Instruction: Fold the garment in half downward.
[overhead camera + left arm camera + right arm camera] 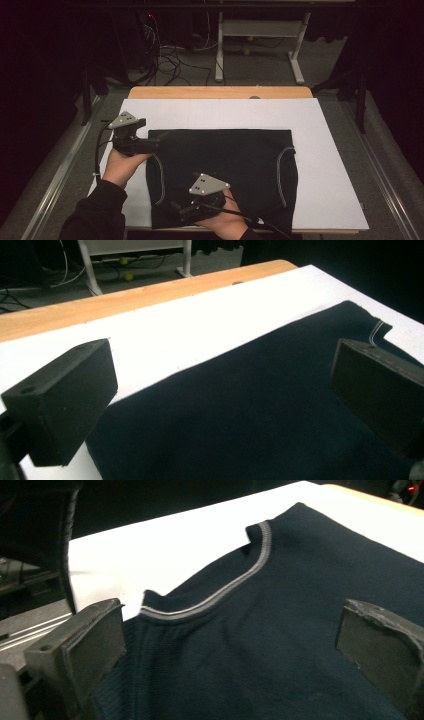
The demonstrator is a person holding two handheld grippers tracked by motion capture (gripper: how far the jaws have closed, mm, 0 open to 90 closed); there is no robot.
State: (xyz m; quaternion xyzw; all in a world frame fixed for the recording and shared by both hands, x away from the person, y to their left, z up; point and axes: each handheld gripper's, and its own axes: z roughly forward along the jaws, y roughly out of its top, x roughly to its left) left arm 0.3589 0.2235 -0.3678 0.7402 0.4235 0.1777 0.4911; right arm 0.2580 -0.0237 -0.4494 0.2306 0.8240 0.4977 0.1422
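Jaws spread on both grippers over dark garment [225,165] on white board [330,160].

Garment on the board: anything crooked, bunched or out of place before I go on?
Nothing stands out. The dark garment lies flat and roughly square on the white board. Its near hem reaches the board's front edge. Both grippers, left and right, are open.

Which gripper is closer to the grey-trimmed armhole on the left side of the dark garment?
Right. The right gripper hovers over the dark knitted garment just beside its grey-trimmed left armhole. The left gripper sits at the garment's far left corner, farther off.
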